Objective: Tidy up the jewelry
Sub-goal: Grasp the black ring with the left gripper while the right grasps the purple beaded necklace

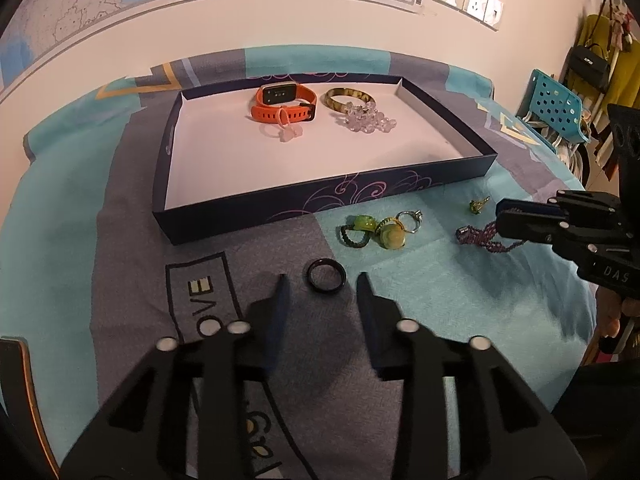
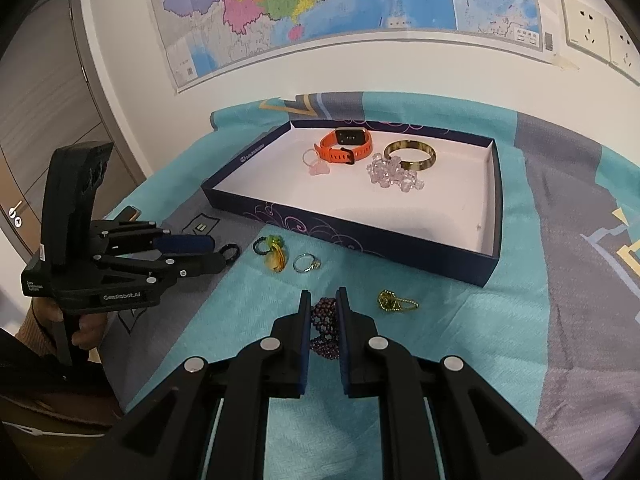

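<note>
Four pieces lie in the tray at 12 o'clock. Five remain on the cloth. Left gripper open around black ring; right gripper clamps beaded bracelet.

Purple beaded bracelet half hidden between tool fingers.

Purple beaded bracelet lies on the cloth, seemingly pinched; black ring flat nearby.
</note>
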`<state>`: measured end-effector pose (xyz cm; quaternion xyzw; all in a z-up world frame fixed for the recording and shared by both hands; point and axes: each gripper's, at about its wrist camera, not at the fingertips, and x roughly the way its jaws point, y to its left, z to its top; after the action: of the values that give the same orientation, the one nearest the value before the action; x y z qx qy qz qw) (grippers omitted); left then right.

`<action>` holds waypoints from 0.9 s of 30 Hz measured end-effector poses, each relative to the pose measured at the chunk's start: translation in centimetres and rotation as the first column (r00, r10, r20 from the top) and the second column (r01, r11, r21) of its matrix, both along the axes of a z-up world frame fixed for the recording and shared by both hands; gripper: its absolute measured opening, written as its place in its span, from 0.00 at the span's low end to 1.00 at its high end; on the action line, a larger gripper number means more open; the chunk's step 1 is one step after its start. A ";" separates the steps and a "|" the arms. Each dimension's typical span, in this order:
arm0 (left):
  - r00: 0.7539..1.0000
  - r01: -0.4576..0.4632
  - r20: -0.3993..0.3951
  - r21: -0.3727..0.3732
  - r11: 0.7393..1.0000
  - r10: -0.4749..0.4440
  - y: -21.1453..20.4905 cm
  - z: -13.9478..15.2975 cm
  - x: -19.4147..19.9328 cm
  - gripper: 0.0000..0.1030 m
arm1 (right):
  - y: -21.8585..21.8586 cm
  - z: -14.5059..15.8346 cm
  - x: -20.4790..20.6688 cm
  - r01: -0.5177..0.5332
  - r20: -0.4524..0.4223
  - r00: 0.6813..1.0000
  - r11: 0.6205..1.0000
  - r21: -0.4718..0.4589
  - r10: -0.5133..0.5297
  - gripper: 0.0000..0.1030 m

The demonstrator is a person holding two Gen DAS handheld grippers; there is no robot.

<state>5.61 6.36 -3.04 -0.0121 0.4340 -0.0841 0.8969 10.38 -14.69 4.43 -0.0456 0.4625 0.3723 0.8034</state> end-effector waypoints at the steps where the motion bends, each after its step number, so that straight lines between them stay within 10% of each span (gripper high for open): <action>1: 1.000 0.001 -0.001 0.003 1.000 -0.001 -0.1 0.0 0.1 0.35 | 0.0 -0.1 0.0 -0.001 -0.002 1.000 1.000 0.000 0.001 0.10; 27: 1.000 0.007 0.022 0.023 1.000 -0.008 -1.0 0.3 0.1 0.22 | 0.4 1.6 0.6 -0.015 0.035 0.999 1.000 0.027 0.014 0.10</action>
<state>5.71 5.38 -2.71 0.0007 0.4248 -0.0827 0.9015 10.95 -14.28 5.99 -0.0443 0.4430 0.3836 0.8091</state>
